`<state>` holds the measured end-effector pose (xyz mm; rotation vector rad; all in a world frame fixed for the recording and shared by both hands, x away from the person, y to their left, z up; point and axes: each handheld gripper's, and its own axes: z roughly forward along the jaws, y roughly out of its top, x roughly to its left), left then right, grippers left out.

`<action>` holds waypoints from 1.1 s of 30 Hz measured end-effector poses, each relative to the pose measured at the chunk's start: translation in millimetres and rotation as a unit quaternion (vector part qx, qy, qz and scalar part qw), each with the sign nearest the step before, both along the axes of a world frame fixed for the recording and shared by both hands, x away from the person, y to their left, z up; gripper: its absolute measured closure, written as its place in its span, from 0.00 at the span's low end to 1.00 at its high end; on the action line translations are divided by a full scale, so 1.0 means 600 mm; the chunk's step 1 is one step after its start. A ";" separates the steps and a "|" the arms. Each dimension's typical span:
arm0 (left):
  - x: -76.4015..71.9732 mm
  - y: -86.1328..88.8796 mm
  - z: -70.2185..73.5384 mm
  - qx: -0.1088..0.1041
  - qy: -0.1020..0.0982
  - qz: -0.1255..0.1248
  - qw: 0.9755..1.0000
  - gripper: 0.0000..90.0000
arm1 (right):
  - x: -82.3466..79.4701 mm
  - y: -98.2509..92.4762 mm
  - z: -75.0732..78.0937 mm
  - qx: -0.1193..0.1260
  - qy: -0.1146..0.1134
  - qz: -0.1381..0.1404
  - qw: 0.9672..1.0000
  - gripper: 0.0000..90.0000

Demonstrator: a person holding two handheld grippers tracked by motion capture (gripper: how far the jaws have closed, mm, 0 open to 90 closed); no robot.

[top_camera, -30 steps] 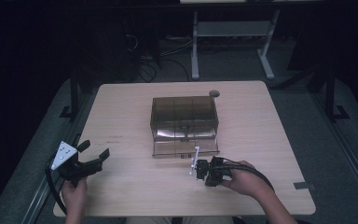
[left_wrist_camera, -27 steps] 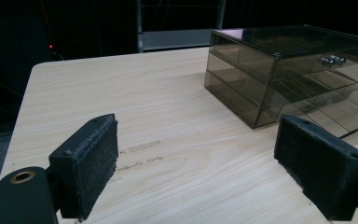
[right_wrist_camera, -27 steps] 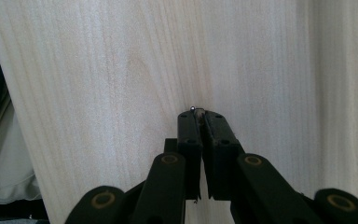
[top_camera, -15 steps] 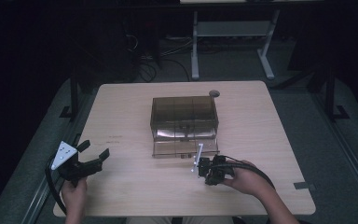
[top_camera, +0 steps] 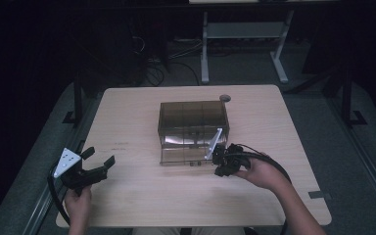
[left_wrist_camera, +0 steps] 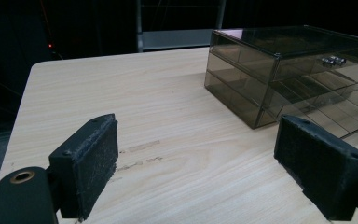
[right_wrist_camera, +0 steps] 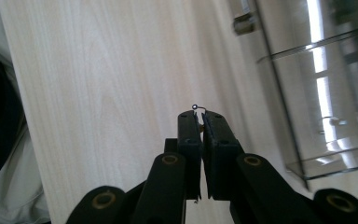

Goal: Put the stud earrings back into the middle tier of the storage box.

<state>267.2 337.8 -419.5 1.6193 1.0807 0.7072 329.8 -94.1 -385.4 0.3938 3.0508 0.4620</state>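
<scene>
Dark floor and the legs of a white frame (top_camera: 245, 49) fill the top of the high view; below them a pale wooden bench (top_camera: 127, 127) takes the middle of the frame. At its centre stands a smoky clear drawer box (top_camera: 193, 120), with what looks like a lower drawer pulled out toward the person. The left claw (top_camera: 98, 164) sits low at the left of the high view, well apart from the box, its pads (left_wrist_camera: 93, 163) wide apart with nothing between them. The right claw (right_wrist_camera: 200, 122) is just beside the box's front right corner, jaws pressed together on a thin wire-like item (right_wrist_camera: 198, 108) — a tiny hook with a bead at its tip poking out above the pads; what it is I cannot tell. My guess is that this piece is bound for the open drawer. To do that well, keep the pinch firm, bring the tip over the drawer's front wall, and let go only once it is inside. The box's clear walls are the likeliest snag — hard to judge against the bright reflections.
</scene>
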 end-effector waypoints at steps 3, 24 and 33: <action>0.001 -0.001 -0.001 0.001 -0.001 -0.001 1.000 0.14 | 0.013 -0.003 0.011 0.012 -0.001 -0.006 1.000 0.96; 0.000 -0.001 -0.001 0.003 0.000 -0.006 1.000 0.14 | 0.118 -0.008 0.033 0.028 0.007 -0.049 0.998 0.95; 0.000 0.000 -0.001 0.004 0.000 -0.005 1.000 0.14 | 0.150 0.000 0.019 0.018 0.012 -0.062 0.998 0.95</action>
